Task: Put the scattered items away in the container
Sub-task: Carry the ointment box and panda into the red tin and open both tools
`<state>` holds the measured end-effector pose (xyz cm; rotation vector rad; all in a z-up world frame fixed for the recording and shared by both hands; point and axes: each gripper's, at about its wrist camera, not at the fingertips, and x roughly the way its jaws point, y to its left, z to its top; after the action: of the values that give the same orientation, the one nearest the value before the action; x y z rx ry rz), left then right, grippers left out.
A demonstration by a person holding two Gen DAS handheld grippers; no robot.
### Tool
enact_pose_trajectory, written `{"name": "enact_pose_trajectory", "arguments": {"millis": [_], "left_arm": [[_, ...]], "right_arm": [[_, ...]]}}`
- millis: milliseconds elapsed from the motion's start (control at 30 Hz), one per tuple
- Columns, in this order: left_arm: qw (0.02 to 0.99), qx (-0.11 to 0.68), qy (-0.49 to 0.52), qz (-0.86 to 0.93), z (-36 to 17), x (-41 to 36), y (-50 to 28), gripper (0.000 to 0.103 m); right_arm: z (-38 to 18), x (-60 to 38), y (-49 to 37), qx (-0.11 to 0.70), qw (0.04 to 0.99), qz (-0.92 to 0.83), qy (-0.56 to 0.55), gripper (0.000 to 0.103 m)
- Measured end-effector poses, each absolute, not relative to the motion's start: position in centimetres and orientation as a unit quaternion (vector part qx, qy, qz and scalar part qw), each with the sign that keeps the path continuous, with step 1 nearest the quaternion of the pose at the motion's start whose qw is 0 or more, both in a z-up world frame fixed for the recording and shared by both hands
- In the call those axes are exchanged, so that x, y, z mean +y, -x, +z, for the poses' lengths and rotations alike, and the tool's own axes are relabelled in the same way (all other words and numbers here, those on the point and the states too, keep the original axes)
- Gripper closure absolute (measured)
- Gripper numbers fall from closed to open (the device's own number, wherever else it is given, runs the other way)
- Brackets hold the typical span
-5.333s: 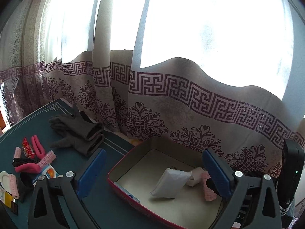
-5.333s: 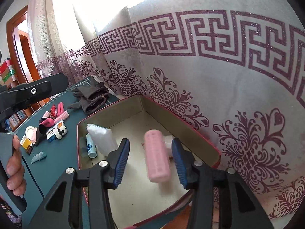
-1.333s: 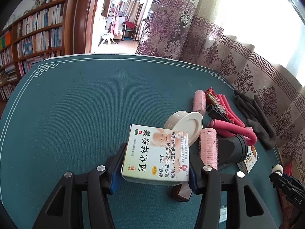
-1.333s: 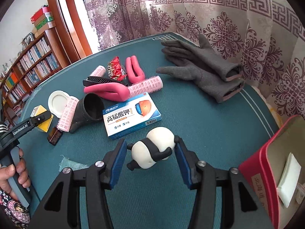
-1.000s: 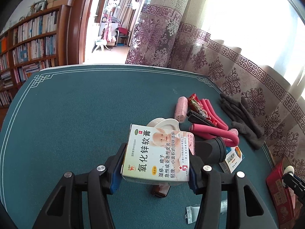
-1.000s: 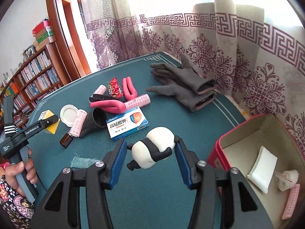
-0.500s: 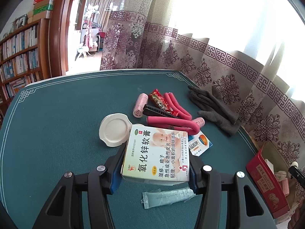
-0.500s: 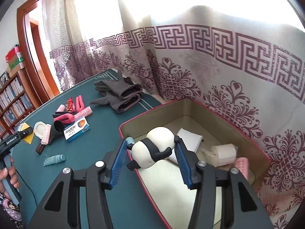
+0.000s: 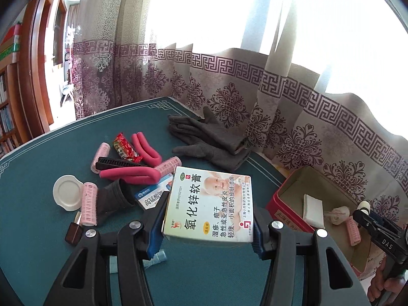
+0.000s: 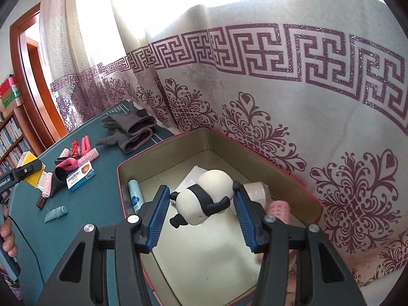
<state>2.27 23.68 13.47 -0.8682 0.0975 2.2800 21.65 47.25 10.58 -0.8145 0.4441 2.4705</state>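
Observation:
My left gripper [image 9: 207, 225] is shut on a white ointment box [image 9: 209, 207] with Chinese print, held above the green table. The red tin container [image 9: 288, 207] lies to its right, near the curtain. In the right wrist view my right gripper [image 10: 201, 211] is shut on a panda toy [image 10: 204, 200], hanging over the open container [image 10: 122, 178]. Inside the tin lie a white packet [image 10: 190, 177], a small tube [image 10: 135, 195], a paper roll [image 10: 255, 190] and a pink hair roller [image 10: 278, 210].
Scattered on the table: grey gloves [image 9: 211, 140], pink foam curlers [image 9: 127, 174], pink rollers [image 9: 89, 202], a black comb [image 9: 114, 163], a white lid [image 9: 66, 192], a black cup [image 9: 114, 197], a blue-and-white box [image 10: 80, 176], a teal tube [image 10: 54, 213]. A patterned curtain [image 10: 280, 89] hangs close behind the tin.
Both grippers swung from the scattered items toward the tin. The right one now hangs over its inside with the panda; the left one has the tin at its right.

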Motion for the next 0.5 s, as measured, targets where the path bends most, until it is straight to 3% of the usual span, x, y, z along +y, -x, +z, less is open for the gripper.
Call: {"name": "enact_pose_trajectory", "arguments": {"millis": [500], "left_arm": [[0.451, 0.097, 0.310, 0.832, 15.7, 35.9, -8.5, 0.047]], "right_arm": [[10.4, 49.5, -24.6, 0.173, 0.247, 0.908, 0.291, 0.047]]}}
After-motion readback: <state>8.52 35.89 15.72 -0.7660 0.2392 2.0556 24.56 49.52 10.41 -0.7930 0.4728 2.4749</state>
